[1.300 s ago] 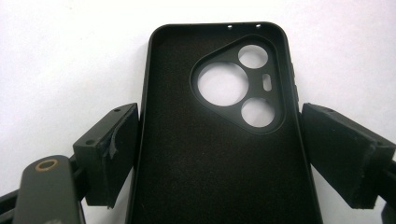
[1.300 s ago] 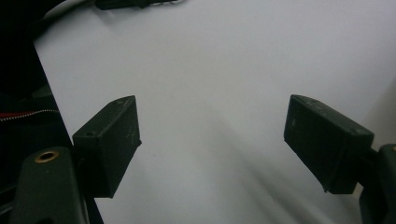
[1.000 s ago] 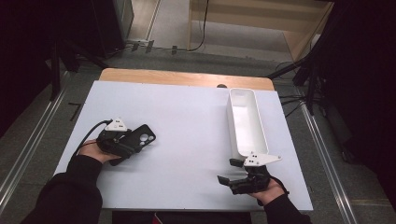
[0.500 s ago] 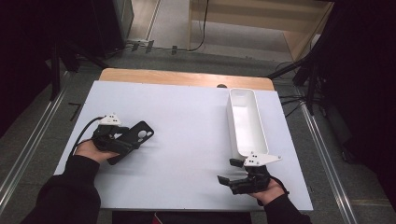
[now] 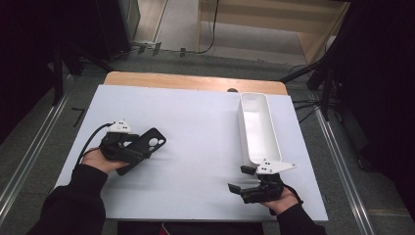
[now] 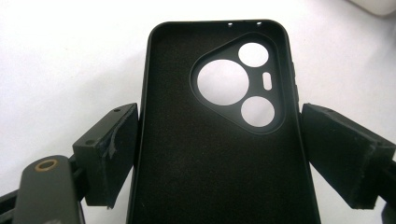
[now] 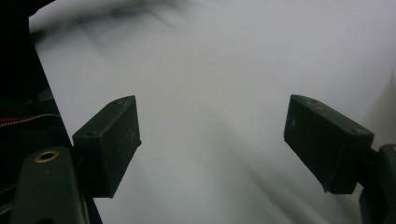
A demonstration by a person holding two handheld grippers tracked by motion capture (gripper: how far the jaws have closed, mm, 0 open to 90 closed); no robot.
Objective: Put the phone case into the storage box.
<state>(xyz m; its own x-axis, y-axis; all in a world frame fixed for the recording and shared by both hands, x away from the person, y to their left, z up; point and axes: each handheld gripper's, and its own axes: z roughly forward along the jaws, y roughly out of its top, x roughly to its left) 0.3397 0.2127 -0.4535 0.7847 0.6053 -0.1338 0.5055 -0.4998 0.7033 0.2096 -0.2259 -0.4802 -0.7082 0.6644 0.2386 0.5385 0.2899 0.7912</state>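
Observation:
A black phone case (image 5: pixel 150 143) with a triangular camera cut-out sits between the jaws of my left gripper (image 5: pixel 138 148) at the table's left. In the left gripper view both pads press the long sides of the case (image 6: pixel 210 163), whose inside faces up, so the left gripper (image 6: pixel 219 149) is shut on it. The case hangs slightly above the white tabletop (image 5: pixel 205 127). At the front right my right gripper (image 5: pixel 239 178) stands open and empty; in its own view the right gripper (image 7: pixel 212 140) has bare white table between its pads.
A long white tray (image 5: pixel 275 142) lies along the right side of the table, its near end just beside the right gripper. A wooden strip (image 5: pixel 195 82) borders the far edge. Metal rails and cables run on the floor around the table.
My left gripper has risen a little with the phone case in it. The right gripper has stayed where it was.

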